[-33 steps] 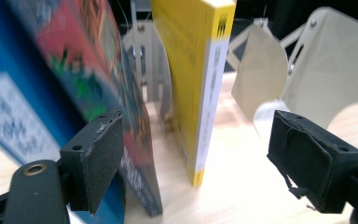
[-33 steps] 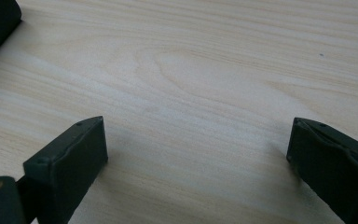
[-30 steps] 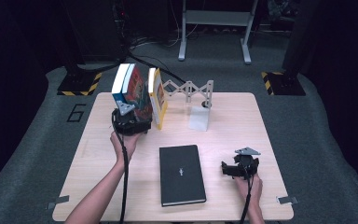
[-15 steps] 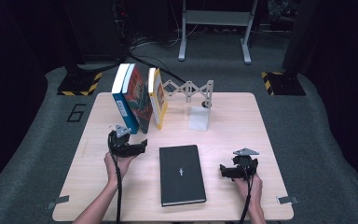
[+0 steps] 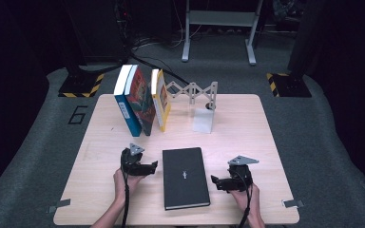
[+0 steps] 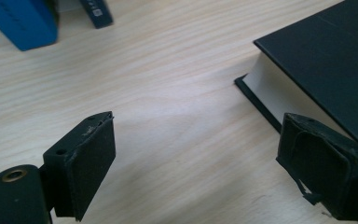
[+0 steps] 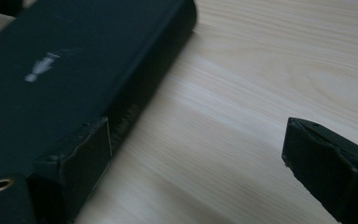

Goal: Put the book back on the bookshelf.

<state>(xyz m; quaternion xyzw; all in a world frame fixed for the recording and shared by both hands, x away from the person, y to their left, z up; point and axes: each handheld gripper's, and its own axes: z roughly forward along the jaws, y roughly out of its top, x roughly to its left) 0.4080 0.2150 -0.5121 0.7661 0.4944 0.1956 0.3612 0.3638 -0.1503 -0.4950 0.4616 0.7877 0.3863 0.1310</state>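
Down from the upright books (image 5: 141, 100), the left gripper (image 5: 153, 166) joins the right gripper (image 5: 215, 181) beside the flat black hardcover book (image 5: 185, 176), both gaping and empty, the right's jaws having just narrowed slightly, poised to clamp its edges.

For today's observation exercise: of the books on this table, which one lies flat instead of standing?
The black book, lying cover-up between the two grippers; the blue book, red-covered book and yellow book stand upright.

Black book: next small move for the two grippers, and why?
Probably ease both in against its long edges. The black book lies flat between the left gripper and right gripper; both are open beside it, neither gripping.
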